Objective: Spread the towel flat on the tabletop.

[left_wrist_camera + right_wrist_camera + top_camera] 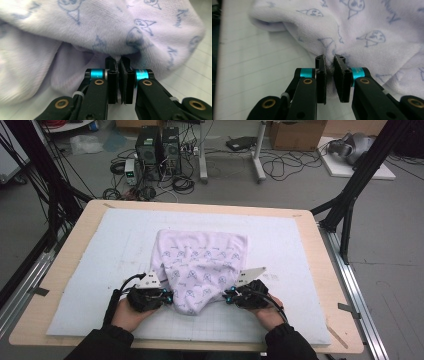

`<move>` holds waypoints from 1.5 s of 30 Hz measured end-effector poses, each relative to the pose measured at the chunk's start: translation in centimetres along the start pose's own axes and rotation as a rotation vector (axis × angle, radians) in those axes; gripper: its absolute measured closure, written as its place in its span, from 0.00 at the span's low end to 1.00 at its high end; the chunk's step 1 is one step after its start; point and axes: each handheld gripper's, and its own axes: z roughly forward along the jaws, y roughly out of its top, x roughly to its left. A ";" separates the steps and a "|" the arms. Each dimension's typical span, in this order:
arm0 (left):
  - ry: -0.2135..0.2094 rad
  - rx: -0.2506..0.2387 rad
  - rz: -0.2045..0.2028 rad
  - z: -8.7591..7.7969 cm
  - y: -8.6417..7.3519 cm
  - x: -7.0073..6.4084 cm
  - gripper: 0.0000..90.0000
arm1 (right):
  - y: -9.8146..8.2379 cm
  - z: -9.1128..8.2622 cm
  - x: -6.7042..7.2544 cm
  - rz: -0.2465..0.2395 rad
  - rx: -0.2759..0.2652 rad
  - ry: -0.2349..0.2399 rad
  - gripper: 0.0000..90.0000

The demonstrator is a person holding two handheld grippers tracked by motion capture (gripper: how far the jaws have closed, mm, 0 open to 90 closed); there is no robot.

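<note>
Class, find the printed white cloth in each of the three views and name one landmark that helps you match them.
High view: cloth in the middle of the white mat, its near edge bunched.
Left gripper view: upper part of the picture, a fold pinched by the left gripper.
Right gripper view: top and right, a fold pinched by the right gripper.
Shared landmark: the cloth's blue cartoon print.

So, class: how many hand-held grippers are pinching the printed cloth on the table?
2: the left hand-held gripper grips the cloth at its near-left edge, the right hand-held gripper at its near-right edge.
</note>
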 end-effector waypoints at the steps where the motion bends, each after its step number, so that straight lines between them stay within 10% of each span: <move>1: 0.001 -0.012 0.001 -0.6 -0.1 -0.2 0.96 | 0.1 -0.6 0.2 -0.002 -0.010 0.009 0.90; 15: 0.059 -0.196 -0.022 -8.6 0.6 -3.0 0.96 | 2.3 -10.0 2.7 -0.047 -0.159 0.005 0.91; 19: 0.129 -0.201 -0.073 -7.1 1.3 -1.0 0.96 | 2.7 -9.1 0.5 0.001 -0.136 -0.026 0.91; 25: 0.179 -0.132 -0.155 -2.2 2.6 3.3 0.96 | 2.4 -2.8 -6.3 0.138 -0.013 -0.099 0.91; 29: 0.215 -0.070 -0.181 0.8 2.6 5.2 0.95 | 1.4 -0.4 -8.5 0.220 -0.004 -0.084 0.87; 37: 0.215 -0.092 -0.169 -1.1 2.3 5.1 0.77 | 1.1 -2.4 -7.7 0.214 -0.066 -0.123 0.72; 45: 0.188 -0.135 -0.132 -4.0 0.8 3.1 0.65 | 1.4 -3.3 -3.2 0.076 -0.087 -0.107 0.69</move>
